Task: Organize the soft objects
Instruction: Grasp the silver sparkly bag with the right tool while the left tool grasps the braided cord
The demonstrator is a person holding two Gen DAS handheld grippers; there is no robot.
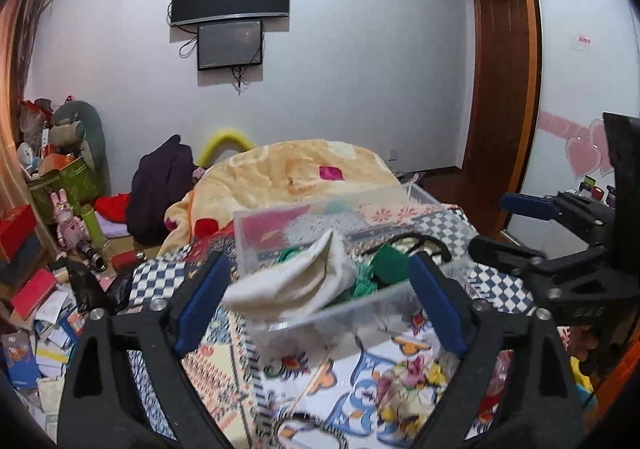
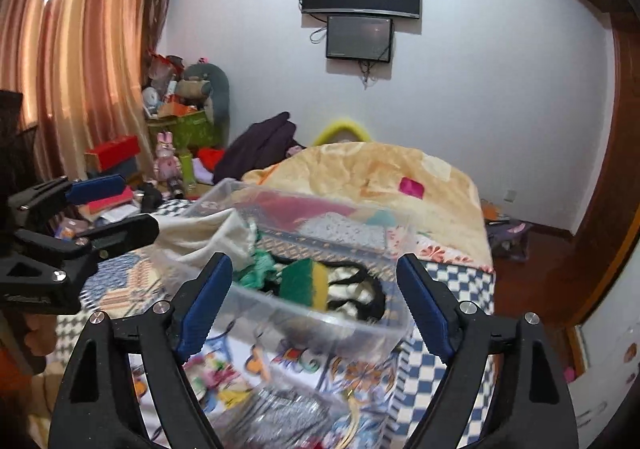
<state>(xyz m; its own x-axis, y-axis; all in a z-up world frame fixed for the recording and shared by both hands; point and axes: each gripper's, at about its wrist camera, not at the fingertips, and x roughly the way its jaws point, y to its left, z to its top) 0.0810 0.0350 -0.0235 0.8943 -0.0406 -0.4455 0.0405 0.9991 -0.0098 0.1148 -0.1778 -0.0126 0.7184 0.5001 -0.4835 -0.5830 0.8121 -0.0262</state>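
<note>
A clear plastic bin [image 1: 404, 295] stands on the patterned bedspread; it also shows in the right wrist view [image 2: 320, 323]. A white cloth [image 1: 296, 283] drapes over its near left rim, also seen from the right wrist [image 2: 200, 235]. Inside lie a green and yellow sponge [image 2: 306, 283], teal fabric [image 2: 256, 269] and a black cord [image 2: 368, 289]. My left gripper [image 1: 320, 303] is open, fingers either side of the cloth, not touching it. My right gripper [image 2: 316, 303] is open and empty in front of the bin.
A yellow blanket [image 1: 288, 177] is heaped behind the bin. The bed's right edge drops to a wooden floor [image 2: 532, 273]. Boxes, toys and papers [image 1: 48, 281] clutter the floor on the left. A wardrobe [image 1: 504, 89] stands on the right.
</note>
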